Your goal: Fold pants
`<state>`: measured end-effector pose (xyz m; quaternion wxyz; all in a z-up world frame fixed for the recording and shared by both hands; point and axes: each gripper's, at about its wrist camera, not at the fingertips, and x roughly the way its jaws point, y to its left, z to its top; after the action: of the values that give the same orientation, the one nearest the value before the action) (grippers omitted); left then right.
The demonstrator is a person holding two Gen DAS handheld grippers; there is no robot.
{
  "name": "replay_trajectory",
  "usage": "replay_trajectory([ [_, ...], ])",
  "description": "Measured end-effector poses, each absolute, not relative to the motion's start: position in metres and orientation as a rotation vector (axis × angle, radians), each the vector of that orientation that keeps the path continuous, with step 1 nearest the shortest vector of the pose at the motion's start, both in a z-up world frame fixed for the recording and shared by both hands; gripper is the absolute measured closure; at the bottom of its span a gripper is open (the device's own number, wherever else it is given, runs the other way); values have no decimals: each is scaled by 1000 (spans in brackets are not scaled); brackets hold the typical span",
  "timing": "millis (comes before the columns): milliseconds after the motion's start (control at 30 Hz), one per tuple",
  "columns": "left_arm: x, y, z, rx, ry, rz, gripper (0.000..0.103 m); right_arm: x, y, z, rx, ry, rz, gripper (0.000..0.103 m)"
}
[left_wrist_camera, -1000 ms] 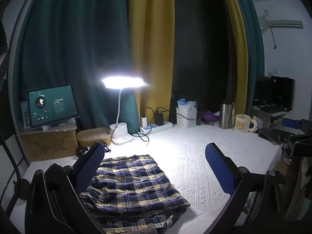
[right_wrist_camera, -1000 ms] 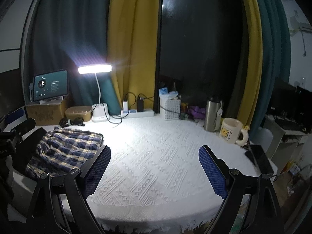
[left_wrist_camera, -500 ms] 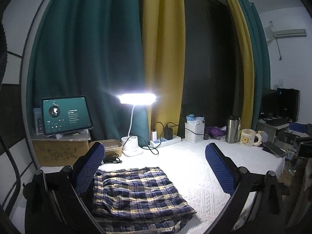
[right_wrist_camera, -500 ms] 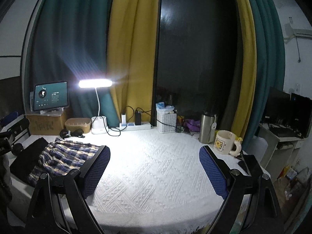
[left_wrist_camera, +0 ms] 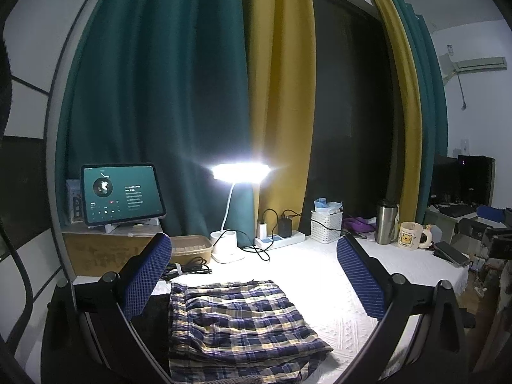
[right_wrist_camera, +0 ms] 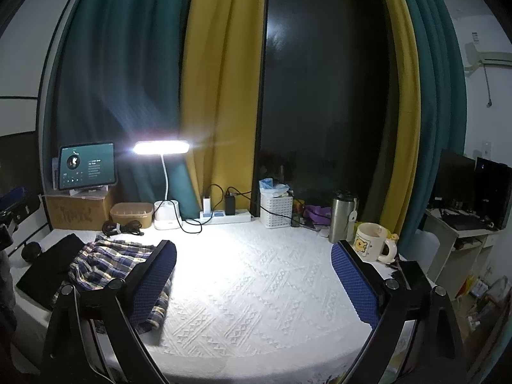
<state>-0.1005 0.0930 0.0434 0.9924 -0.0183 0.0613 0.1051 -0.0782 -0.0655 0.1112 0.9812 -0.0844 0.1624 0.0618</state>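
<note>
Folded plaid pants [left_wrist_camera: 236, 323] in navy, white and yellow lie on the left part of the white-covered table [left_wrist_camera: 323, 275]. My left gripper [left_wrist_camera: 252, 275] hangs open above and behind them, blue pads wide apart, nothing between them. In the right wrist view the same pants [right_wrist_camera: 108, 262] lie at the left, partly hidden by my left finger. My right gripper [right_wrist_camera: 252, 275] is over the bare middle of the table [right_wrist_camera: 249, 288], its jaws opening wide with nothing between them.
Along the back edge stand a lit desk lamp [left_wrist_camera: 238, 172], a tablet [left_wrist_camera: 121, 192] on a cardboard box, a power strip [left_wrist_camera: 278, 240], a white basket [left_wrist_camera: 326, 225], a steel flask [left_wrist_camera: 385, 222] and a mug [right_wrist_camera: 371, 241]. A dark cloth [right_wrist_camera: 48, 265] lies left of the pants.
Both grippers have risen and drawn back from the table, so the pants and table sit lower in both views. The pants lie still.
</note>
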Motion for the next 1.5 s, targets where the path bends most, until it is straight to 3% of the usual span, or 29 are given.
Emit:
replay_trajectory([
  [1500,-95,83,40,-10,150,178,1,-69,-72,97,-158,366,121,5],
])
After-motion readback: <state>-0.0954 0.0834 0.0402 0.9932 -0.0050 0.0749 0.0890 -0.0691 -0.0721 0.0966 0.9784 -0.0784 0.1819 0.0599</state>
